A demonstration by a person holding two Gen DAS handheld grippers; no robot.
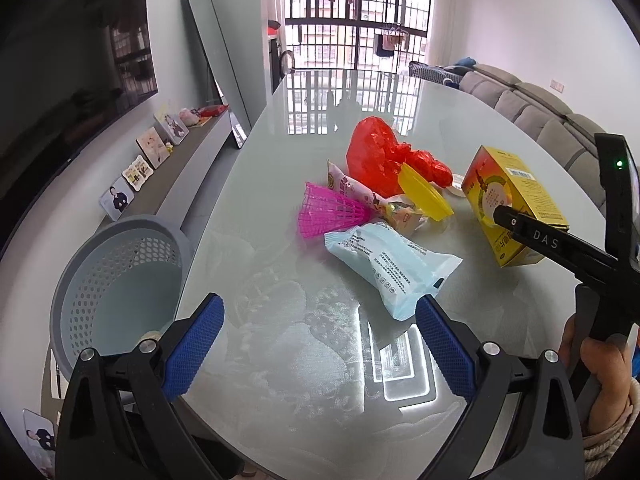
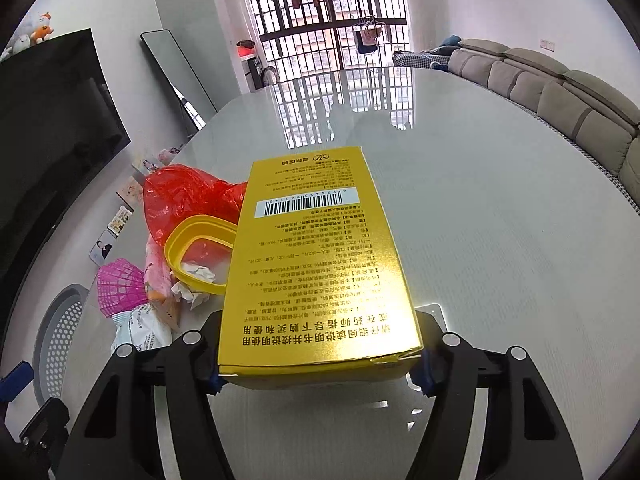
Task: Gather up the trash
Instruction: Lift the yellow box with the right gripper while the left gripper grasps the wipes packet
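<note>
On a glossy white oval table [image 2: 500,240], a yellow printed cardboard box [image 2: 316,264] sits clamped at its near end in the right gripper [image 2: 318,376], its long axis pointing away toward the barred window. A firm, level lift should carry it to the grey perforated plastic bin [image 1: 120,280]. The left gripper [image 1: 320,340] hovers wide, empty.

Glossy table [image 1: 304,360], dark television [image 1: 72,80], leaning mirror [image 1: 216,60], grey sofa [image 2: 560,96], barred window [image 1: 360,20]
</note>
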